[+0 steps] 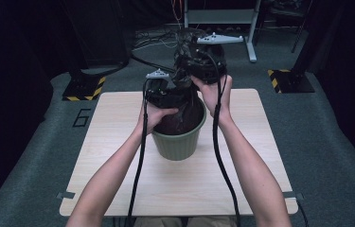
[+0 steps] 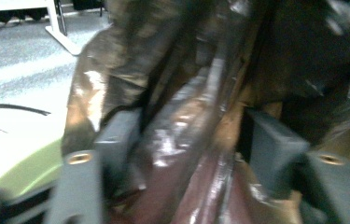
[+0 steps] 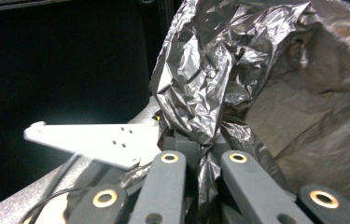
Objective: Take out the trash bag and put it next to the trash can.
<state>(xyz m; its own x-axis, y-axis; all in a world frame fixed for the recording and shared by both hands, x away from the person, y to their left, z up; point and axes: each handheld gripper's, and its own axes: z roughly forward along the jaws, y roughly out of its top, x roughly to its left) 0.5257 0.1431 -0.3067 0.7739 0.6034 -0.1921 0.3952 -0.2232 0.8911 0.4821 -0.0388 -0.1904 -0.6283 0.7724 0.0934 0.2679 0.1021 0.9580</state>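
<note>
Both forearms reach up from six o'clock toward twelve, converging near the centre. The left hand-held gripper [image 1: 162, 92] sits lower, at about eleven o'clock from centre, its jaws apart with black film loose between them. The right hand-held gripper [image 1: 202, 61] is raised higher, near twelve o'clock, its jaws pinched tight on the black film.

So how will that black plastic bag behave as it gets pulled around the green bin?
Probably floppy: the black plastic bag crumples and bunches where the right gripper pinches it. Likely slippery, given its glossy sheen between the left gripper jaws. The green bin looks light, so tugging could tip it.
</note>
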